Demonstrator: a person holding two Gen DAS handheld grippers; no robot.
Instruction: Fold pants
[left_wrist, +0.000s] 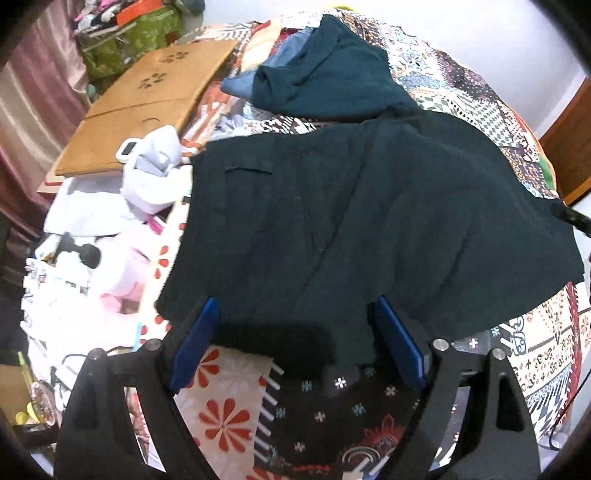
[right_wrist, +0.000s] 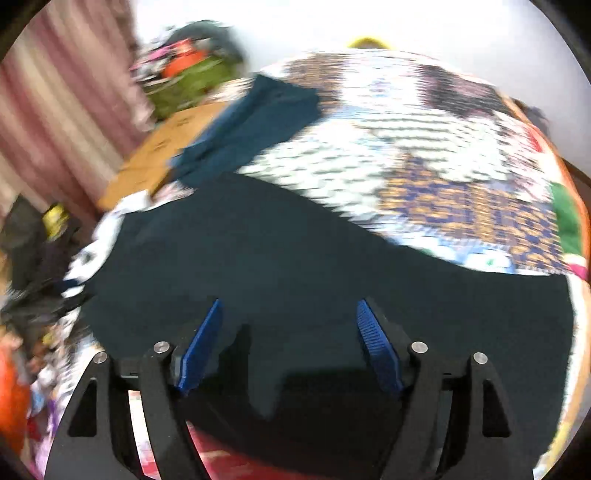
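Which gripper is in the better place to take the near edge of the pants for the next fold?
Probably the left gripper: open, straddling the near edge of the pants. The right gripper, also open, sits over mid-cloth.

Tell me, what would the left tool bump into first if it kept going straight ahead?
Most likely the dark pants: the open left tool already straddles their near edge, though depth is hard to judge.

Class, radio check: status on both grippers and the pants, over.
Left gripper open, right gripper open, both over the dark green fabric pants. Pants spread on patterned quilt. Teal garment lies beyond.
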